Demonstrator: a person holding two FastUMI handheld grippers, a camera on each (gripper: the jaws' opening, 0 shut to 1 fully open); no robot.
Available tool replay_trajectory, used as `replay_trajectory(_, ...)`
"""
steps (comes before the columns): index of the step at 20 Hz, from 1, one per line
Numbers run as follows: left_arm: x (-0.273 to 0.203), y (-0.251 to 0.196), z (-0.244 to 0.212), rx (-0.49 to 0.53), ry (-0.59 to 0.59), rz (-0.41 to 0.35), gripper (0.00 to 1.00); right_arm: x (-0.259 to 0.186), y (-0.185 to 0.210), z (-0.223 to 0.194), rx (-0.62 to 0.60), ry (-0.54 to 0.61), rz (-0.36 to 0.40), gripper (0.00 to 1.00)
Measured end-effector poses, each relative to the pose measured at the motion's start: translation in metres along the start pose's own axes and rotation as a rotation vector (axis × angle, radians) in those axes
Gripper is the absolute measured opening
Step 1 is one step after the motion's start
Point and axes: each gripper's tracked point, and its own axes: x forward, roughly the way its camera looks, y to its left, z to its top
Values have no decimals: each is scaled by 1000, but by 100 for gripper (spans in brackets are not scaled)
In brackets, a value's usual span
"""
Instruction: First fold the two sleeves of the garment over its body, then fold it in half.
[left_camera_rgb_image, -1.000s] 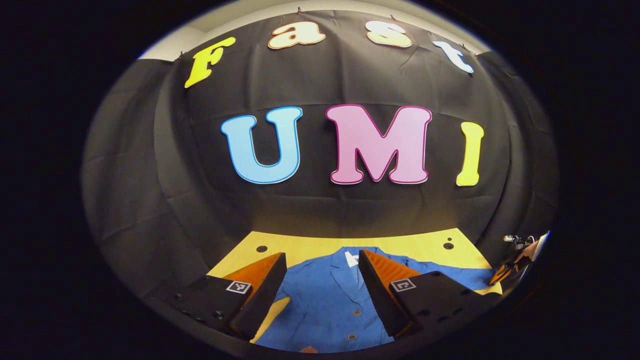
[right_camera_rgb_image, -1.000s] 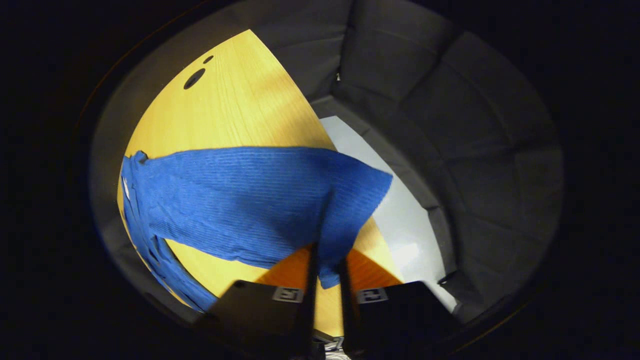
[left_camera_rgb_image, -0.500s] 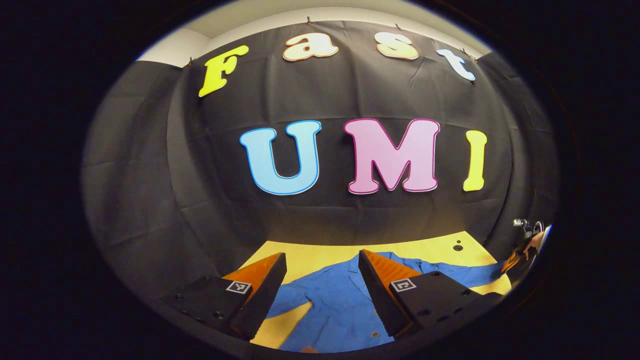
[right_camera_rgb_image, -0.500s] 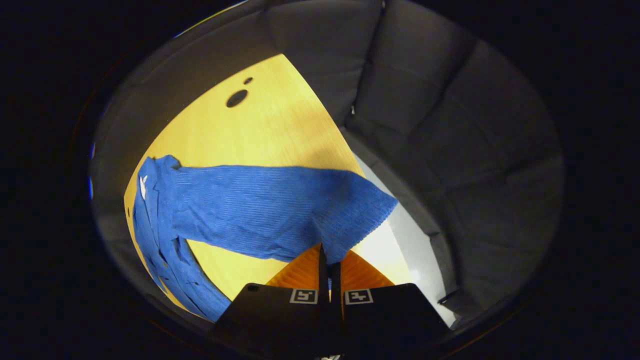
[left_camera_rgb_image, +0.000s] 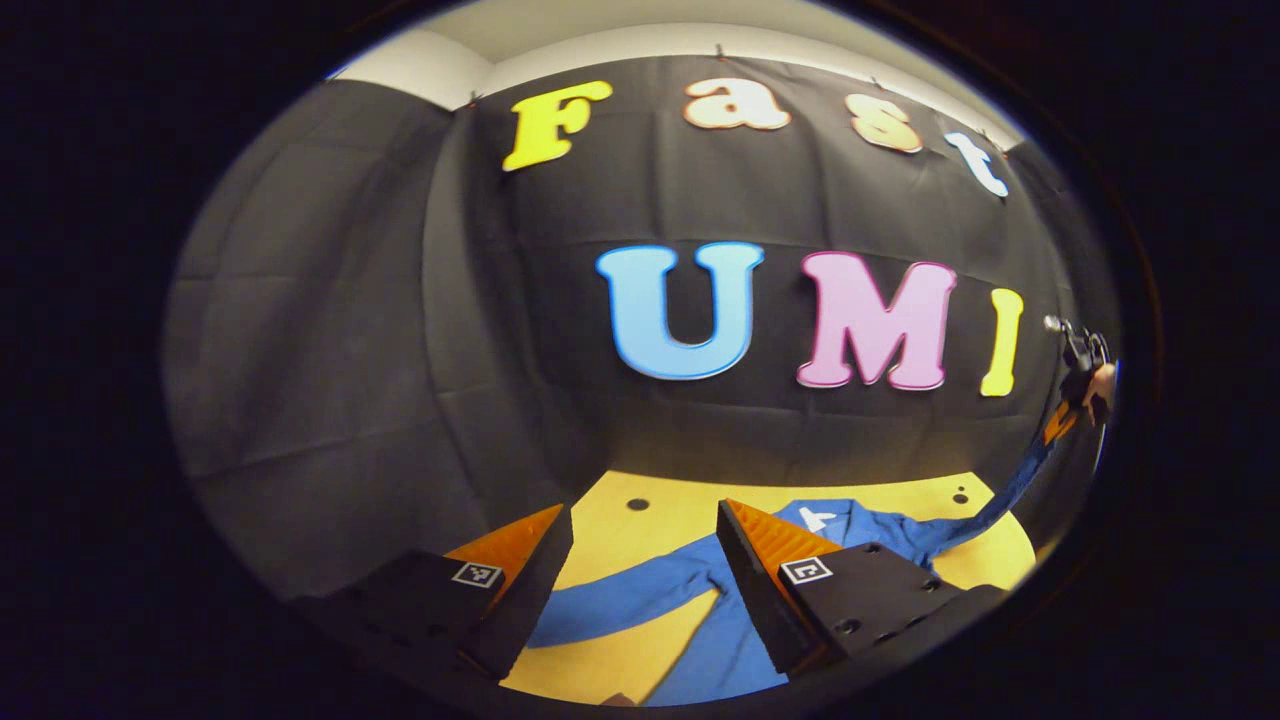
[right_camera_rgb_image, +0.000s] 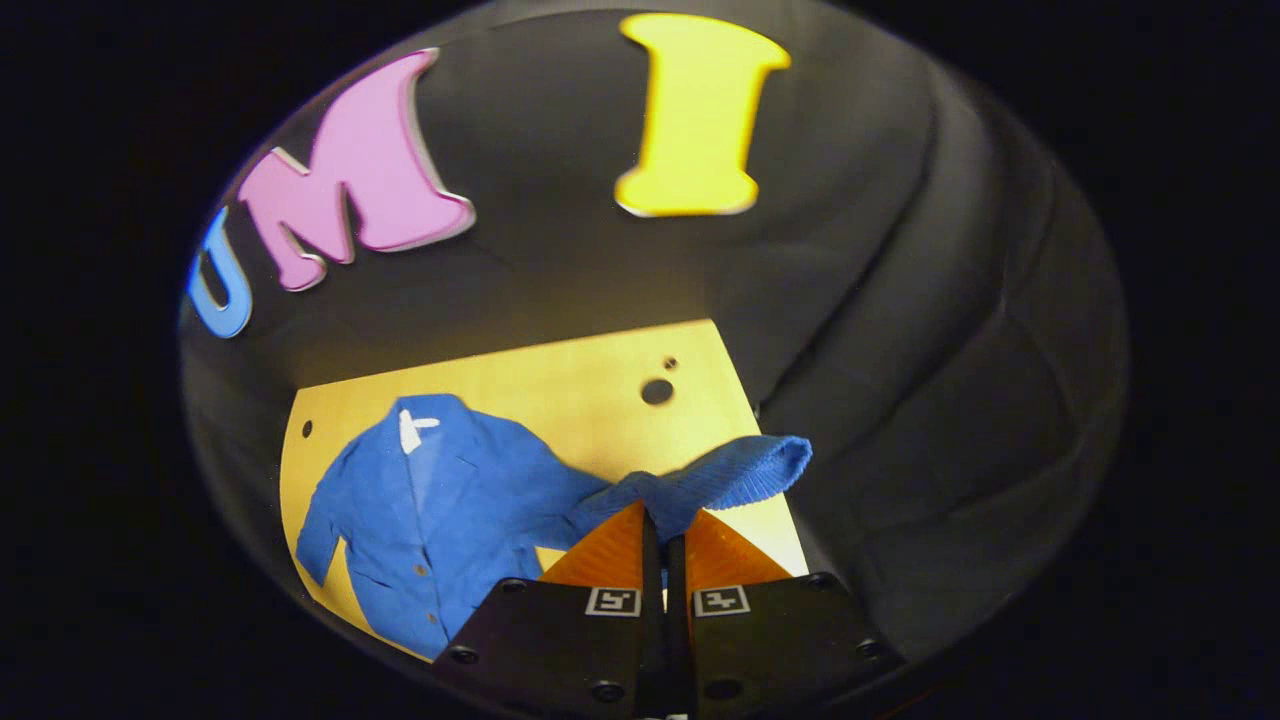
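Blue shirt (right_camera_rgb_image: 440, 500): soft, limp; right gripper (right_camera_rgb_image: 660, 520) pinches its sleeve (right_camera_rgb_image: 740, 475) near the cuff; left gripper (left_camera_rgb_image: 640, 530) gapes empty.

Right gripper (right_camera_rgb_image: 662, 530) fingers (right_camera_rgb_image: 612, 550) pinching blue sleeve (right_camera_rgb_image: 720, 480)

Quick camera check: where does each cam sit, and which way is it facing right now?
Left gripper view: rides the left gripper, low over the yellow table, facing the booth wall; own fingers apart, and the right gripper far right lifting a sleeve.
Right gripper view: rides the right gripper, raised, angled down at the table; own fingers clamp the sleeve.
Shared: blue shirt, table, wall.
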Motion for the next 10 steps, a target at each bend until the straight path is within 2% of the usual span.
replay_trajectory(2,-5,43,-18,-31,18,62,83,-11,64,30,-81,-29,58,4)
replay_trajectory(4,-12,83,-31,-49,39,144,83,-11,143,32,-132,-11,151,4)
replay_trajectory(6,-25,117,-44,-68,59,223,84,-1,208,15,-198,40,225,5)
replay_trajectory(10,-58,161,-62,-75,95,363,83,35,336,-43,-188,205,421,4)
